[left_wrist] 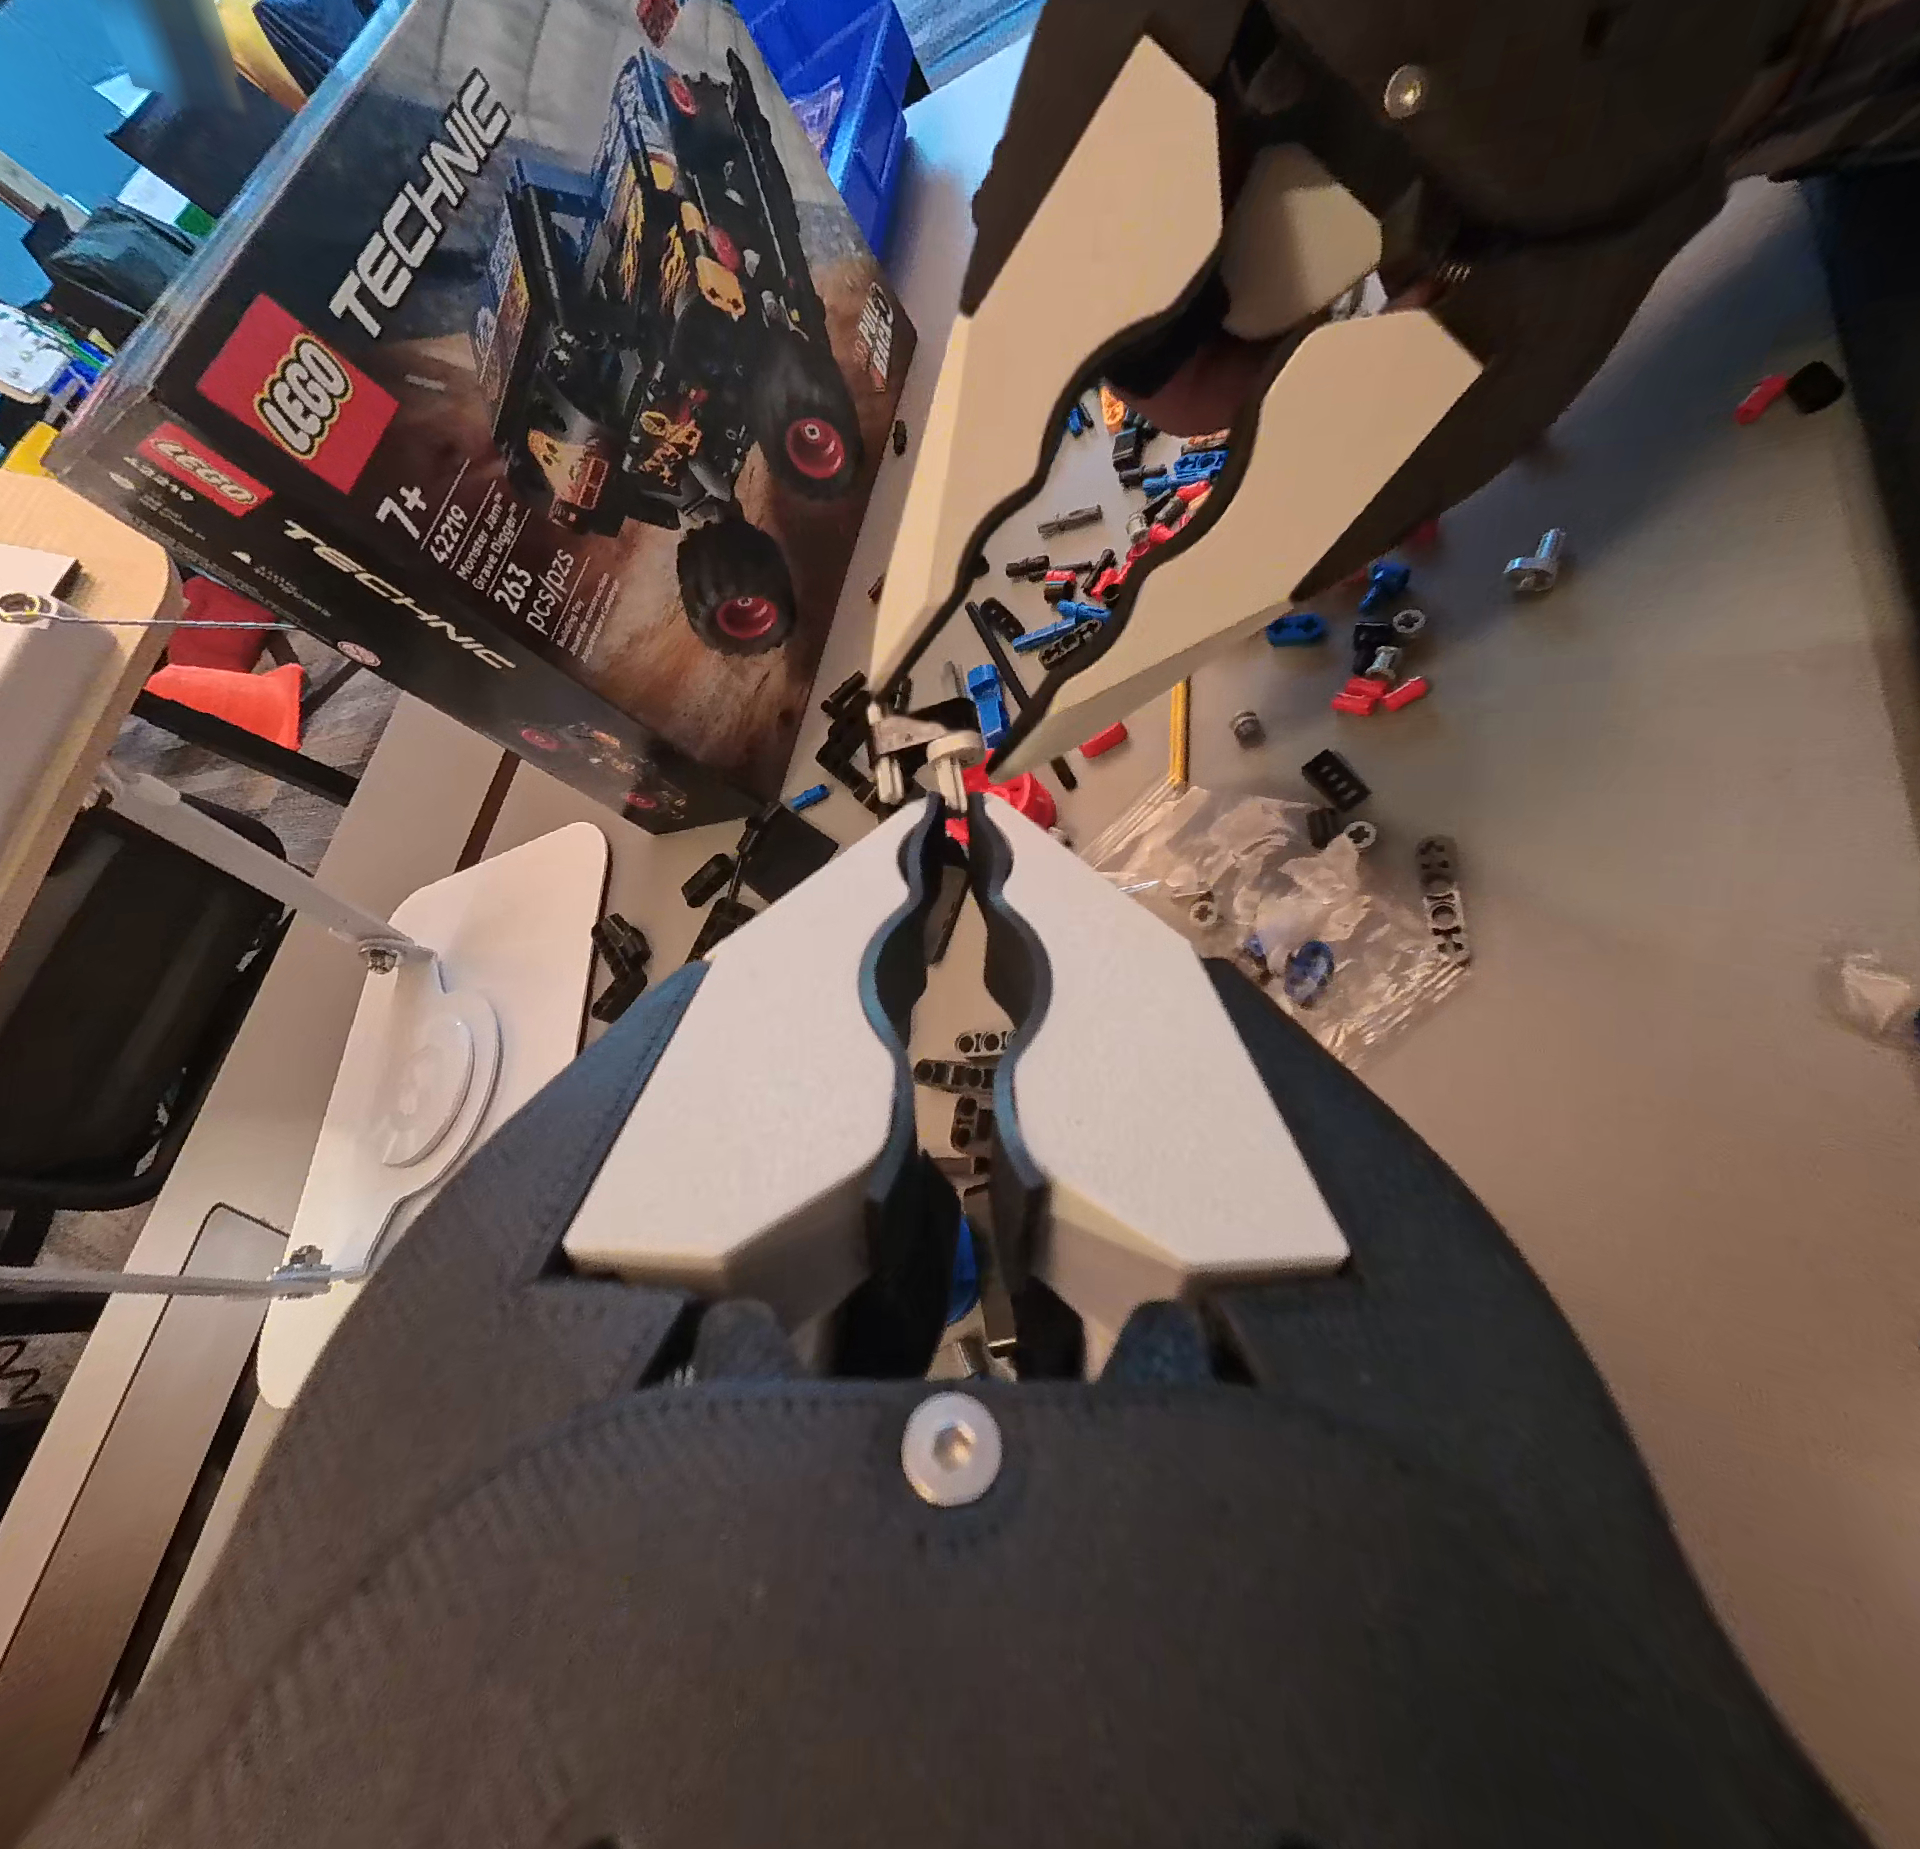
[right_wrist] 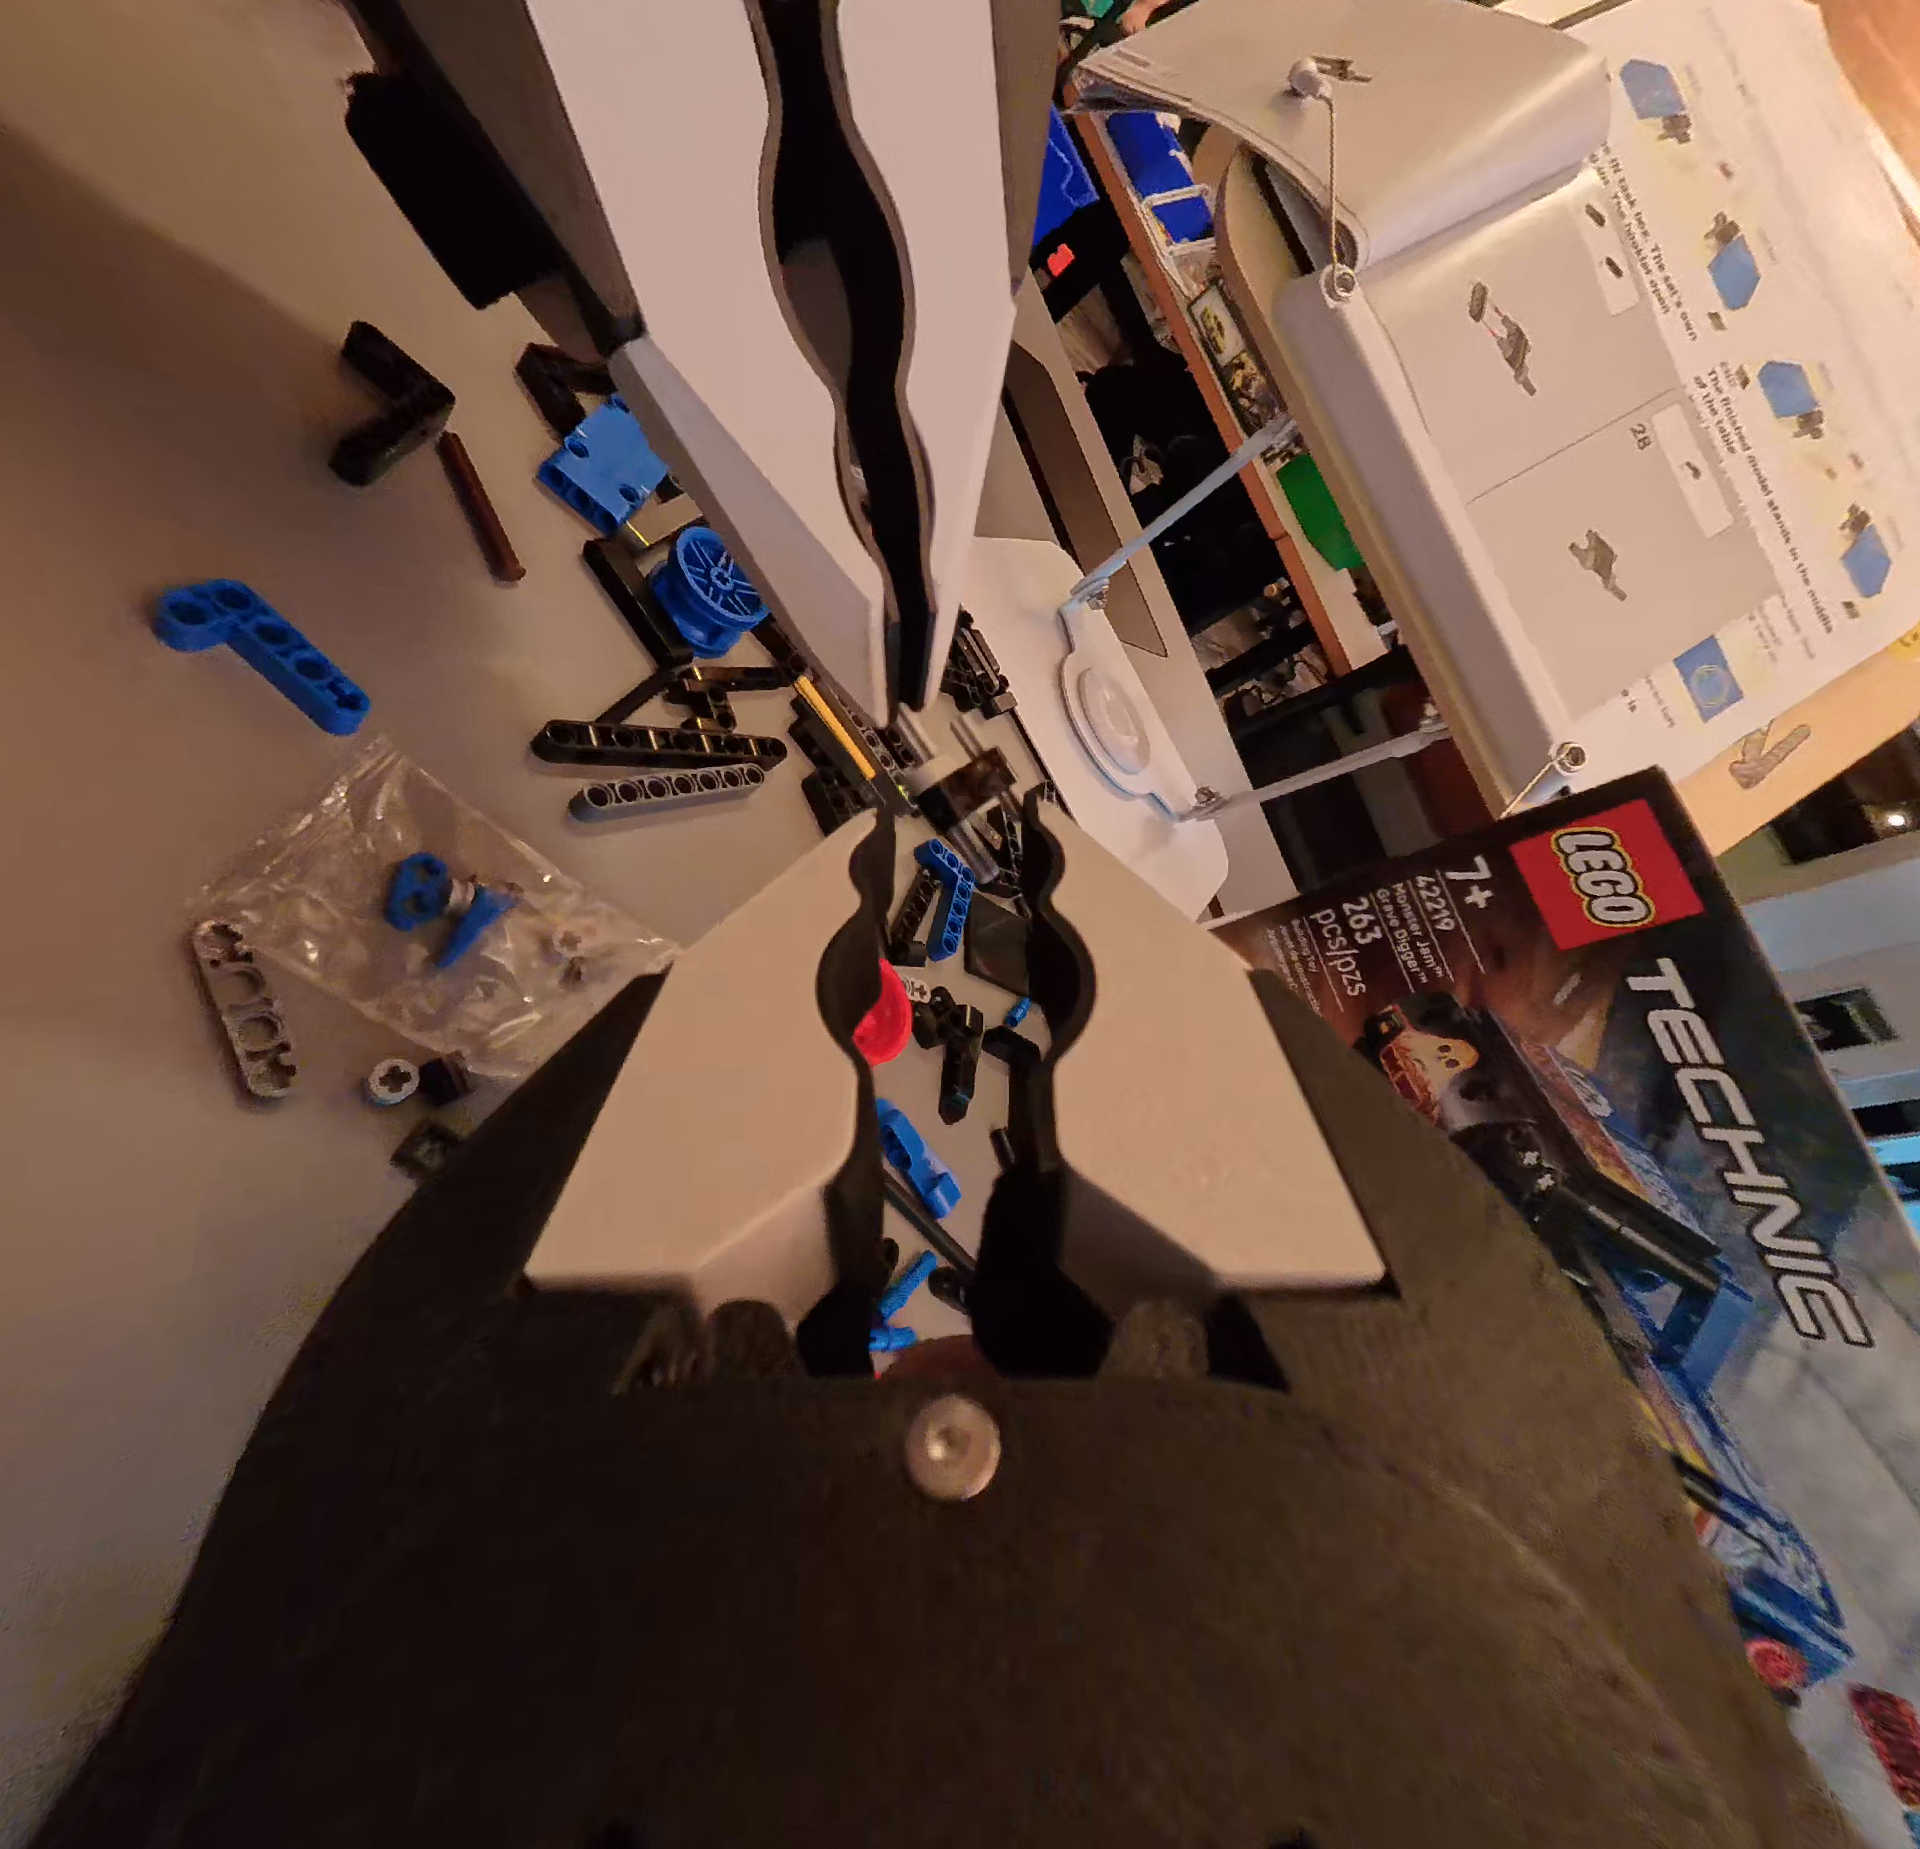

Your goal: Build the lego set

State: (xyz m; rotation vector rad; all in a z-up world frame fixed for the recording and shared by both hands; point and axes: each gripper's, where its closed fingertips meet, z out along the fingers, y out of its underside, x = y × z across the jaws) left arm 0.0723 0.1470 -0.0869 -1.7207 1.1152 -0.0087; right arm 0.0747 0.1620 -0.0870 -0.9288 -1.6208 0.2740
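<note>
Where the tools meet: over the middle of the pale grey table (left_wrist: 1558, 1280), tip to tip, with the build between them.
Set box: large printed cardboard box (left_wrist: 499, 449) picturing a black monster truck with red wheel hubs; it lies flat at the far left of the table.
Loose parts: scattered small black, blue and red plastic pieces (left_wrist: 1132, 511) lie across the table to the right of the box; among them are a blue spoked wheel hub (right_wrist: 712, 584) and a blue L-shaped beam (right_wrist: 260, 646).
Bag: crumpled clear plastic bag (left_wrist: 1278, 895) at the near right, with a few parts in it.
Build: tiny black and light grey pinned assembly (left_wrist: 920, 745), held above the table.
Build axis: its length runs on from the left gripper's tips toward the right gripper, the grey pins at the far end.
Left gripper (left_wrist: 951, 817): white fingers almost closed, pinching the near end of the assembly.
Right gripper (right_wrist: 956, 812): fingers partly apart, tips on either side of the assembly; I cannot tell whether they press on it.
Room: white open instruction booklet (right_wrist: 1621, 397) on a white wire stand past the table's left edge; blue plastic storage bins (left_wrist: 831, 64) beyond the box.
</note>
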